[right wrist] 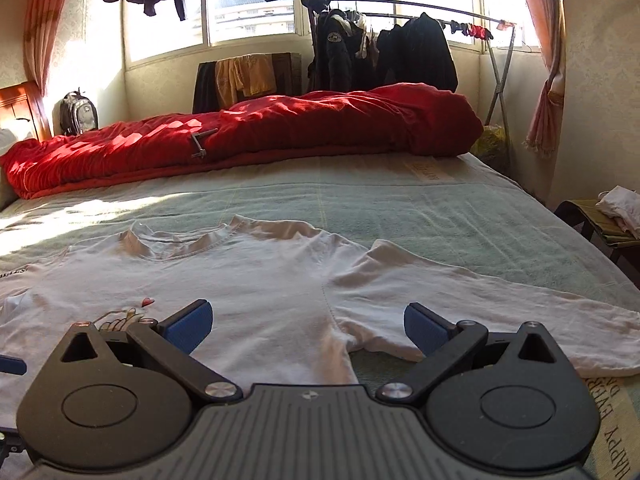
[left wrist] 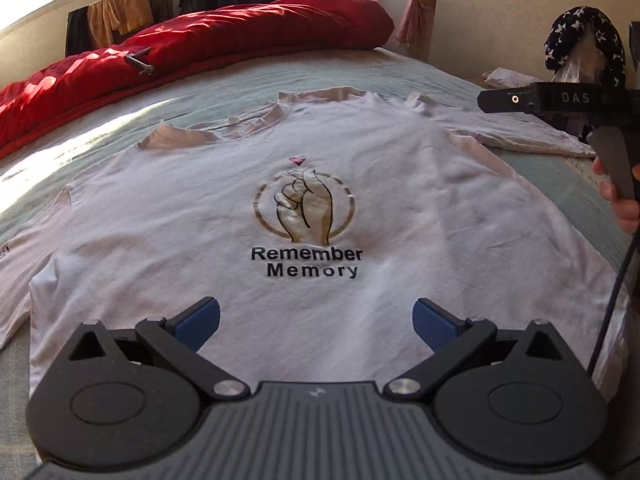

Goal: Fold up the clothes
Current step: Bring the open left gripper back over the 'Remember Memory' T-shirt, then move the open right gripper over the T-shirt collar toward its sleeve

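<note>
White t-shirt (left wrist: 320, 208) ×1, flat on bed (right wrist: 400, 200); two grippers, fingers apart.

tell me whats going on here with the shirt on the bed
A person holds a gripper in each hand over a white shirt spread flat, print up, on the bed. The left gripper and right gripper are both open and hold nothing. The right one sits near the shirt's sleeve. No fold is made yet.

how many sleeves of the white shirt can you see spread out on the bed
2. One sleeve stretches right, ahead of the right gripper; the other sleeve lies at the left edge, partly cut off.
</note>
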Demonstrator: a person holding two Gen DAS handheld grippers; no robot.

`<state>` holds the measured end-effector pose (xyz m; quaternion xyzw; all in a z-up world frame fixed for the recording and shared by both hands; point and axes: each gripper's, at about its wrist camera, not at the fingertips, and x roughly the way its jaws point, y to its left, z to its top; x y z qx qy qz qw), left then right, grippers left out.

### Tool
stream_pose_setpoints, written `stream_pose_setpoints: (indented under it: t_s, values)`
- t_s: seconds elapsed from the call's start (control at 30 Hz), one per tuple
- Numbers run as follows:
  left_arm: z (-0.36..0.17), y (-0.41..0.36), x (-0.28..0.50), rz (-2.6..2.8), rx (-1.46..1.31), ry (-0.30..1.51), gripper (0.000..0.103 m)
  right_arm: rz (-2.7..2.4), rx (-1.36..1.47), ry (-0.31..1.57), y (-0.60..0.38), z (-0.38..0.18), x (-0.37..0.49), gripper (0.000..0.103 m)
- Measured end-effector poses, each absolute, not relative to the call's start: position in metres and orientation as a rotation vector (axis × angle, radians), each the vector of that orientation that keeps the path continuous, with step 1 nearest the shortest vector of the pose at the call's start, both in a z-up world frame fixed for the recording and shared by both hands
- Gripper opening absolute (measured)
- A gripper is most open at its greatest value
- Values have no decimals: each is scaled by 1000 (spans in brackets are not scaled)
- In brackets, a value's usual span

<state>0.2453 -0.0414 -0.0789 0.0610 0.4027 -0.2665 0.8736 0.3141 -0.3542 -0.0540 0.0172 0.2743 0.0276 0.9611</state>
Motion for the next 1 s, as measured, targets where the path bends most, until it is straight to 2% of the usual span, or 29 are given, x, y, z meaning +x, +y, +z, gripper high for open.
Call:
stream_pose_setpoints:
  t_s: [0.1,0.3,0.4,0.53,0.6,0.7,0.77,1.0]
  values:
    - [-70,-45,237,-647,92,839,102,41,39,639,-378,-60,358,103]
    - [-66,-47,229,-670,123,810,102,139,280,880,-406,-103,401,103]
    - [-68,-44,230,-650,121,816,102,147,244,846,-407,-110,383,103]
    - [-64,-43,228,-655,111,794,102,114,21,908,-390,-113,373,103]
    - [-60,-44,224,-671,107,775,102,74,78,930,-393,-97,374,103]
    - [-56,-46,218,-706,114,741,102,121,183,811,-405,-68,378,103]
    - [-55,-48,215,-722,120,731,102,122,240,807,-409,-61,397,103]
    - [-59,-52,217,-716,143,726,102,155,421,855,-415,-80,470,103]
